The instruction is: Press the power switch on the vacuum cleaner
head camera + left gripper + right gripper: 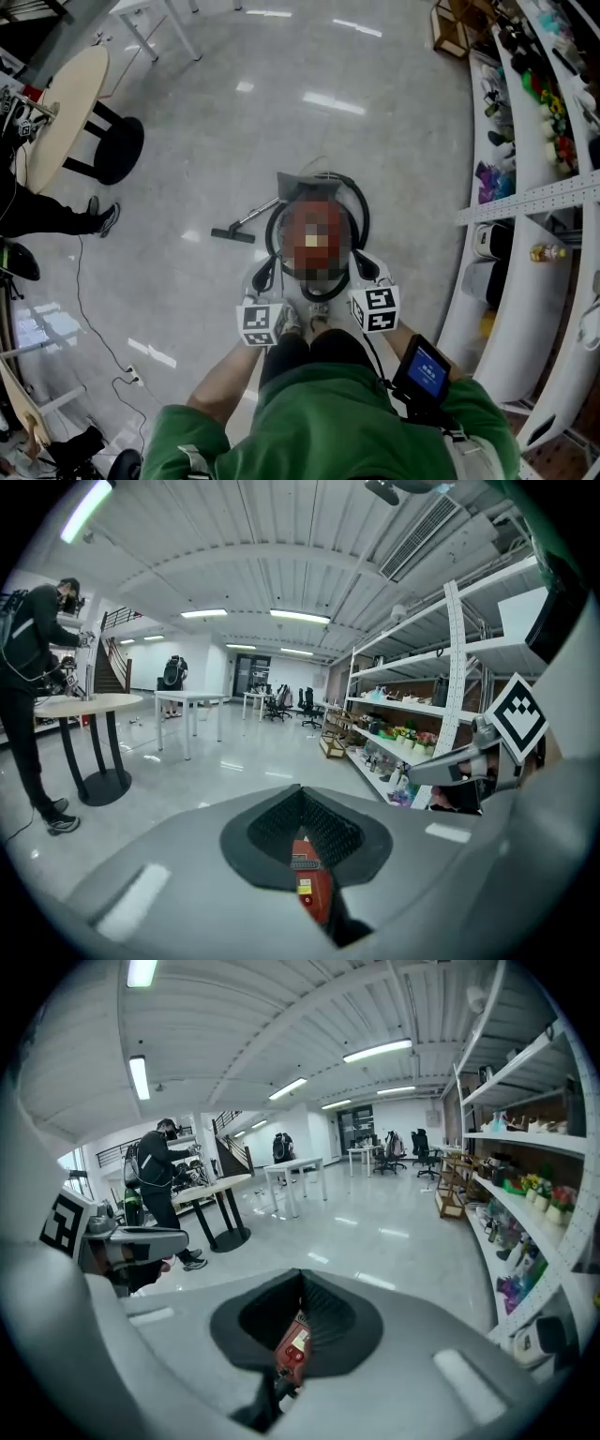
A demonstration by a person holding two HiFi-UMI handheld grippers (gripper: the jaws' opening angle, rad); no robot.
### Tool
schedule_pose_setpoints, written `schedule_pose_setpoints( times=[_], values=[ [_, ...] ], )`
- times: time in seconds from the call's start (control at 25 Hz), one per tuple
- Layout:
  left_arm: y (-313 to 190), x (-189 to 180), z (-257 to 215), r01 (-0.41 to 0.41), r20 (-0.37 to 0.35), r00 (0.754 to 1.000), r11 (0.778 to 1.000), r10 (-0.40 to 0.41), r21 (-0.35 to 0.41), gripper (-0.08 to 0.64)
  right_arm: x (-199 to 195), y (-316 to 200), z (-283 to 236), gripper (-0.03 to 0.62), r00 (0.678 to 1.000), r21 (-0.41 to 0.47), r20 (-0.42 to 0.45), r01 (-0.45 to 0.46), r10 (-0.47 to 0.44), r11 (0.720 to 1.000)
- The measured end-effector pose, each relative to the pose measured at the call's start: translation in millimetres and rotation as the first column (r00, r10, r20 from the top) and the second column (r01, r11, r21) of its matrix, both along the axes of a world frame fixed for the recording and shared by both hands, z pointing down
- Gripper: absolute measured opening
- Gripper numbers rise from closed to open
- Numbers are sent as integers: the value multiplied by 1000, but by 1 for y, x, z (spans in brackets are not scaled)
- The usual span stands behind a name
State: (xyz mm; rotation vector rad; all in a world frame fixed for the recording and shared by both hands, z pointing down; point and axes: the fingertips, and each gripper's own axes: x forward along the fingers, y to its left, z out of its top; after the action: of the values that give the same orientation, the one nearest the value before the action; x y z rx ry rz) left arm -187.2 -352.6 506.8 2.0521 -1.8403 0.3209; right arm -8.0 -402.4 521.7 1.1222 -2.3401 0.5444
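Observation:
The vacuum cleaner (298,217) stands on the floor just ahead of my feet, a red canister ringed by a black hose, with a blurred patch over its top. Its wand ends in a floor nozzle (232,234) to the left. My left gripper (265,279) and right gripper (367,269) hang on either side of the canister, above it. Both are shut with nothing held. Through the gap behind the closed jaws the red vacuum body (312,888) shows in the left gripper view (302,799), and the red body (292,1344) with small buttons shows in the right gripper view (302,1279).
Shelving (534,187) loaded with small goods runs along the right. A round table (66,112) on a black base stands far left, with a person (56,220) beside it. A thin cable (94,328) trails over the glossy floor at the left.

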Motion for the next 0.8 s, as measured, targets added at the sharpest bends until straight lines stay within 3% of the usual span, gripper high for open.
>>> schedule_pose_setpoints(
  times=[0.36,0.8],
  values=[
    [17,-14,-56,76,8,997,992,-77,104,6,6,2,-56,2,997,86,75,-30,24,996],
    [77,-23,-79,50,-17,999,985,-48,165,6,-6,66,-92,2,993,169,116,-47,27,984]
  ],
)
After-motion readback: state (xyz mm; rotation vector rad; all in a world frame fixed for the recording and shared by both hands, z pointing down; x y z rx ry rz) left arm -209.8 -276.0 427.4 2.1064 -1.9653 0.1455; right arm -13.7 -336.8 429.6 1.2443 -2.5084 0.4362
